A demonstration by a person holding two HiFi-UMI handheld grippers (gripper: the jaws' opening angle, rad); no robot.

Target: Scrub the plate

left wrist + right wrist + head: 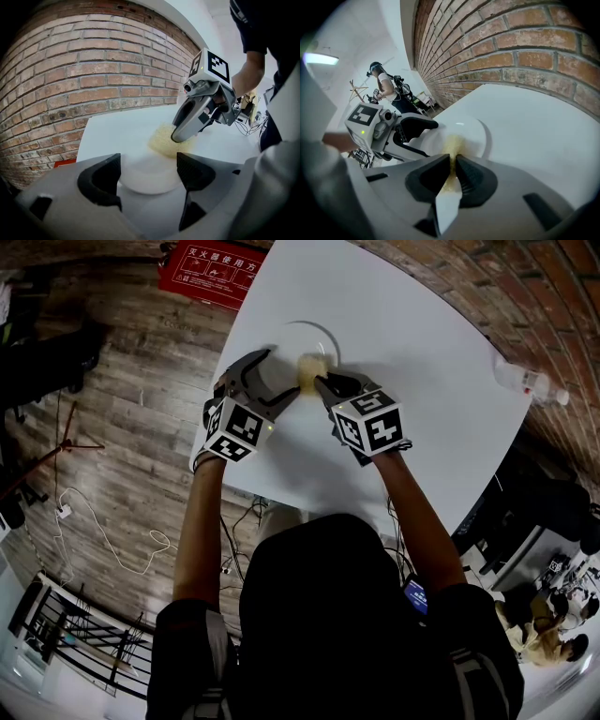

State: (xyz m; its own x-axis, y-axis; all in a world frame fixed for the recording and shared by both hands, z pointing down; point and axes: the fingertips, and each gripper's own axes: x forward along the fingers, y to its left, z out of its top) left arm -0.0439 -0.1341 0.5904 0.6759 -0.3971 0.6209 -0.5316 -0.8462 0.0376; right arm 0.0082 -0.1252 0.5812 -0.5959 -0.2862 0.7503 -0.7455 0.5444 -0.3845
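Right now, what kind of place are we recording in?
Probably a studio or lab set up for recording, not a kitchen: a white table by a brick wall, loose cables on the wood floor, and a second person wearing gear.

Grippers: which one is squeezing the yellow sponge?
The right gripper: its jaws are pinched on the sponge. The left gripper has its jaws wide apart around the plate edge.
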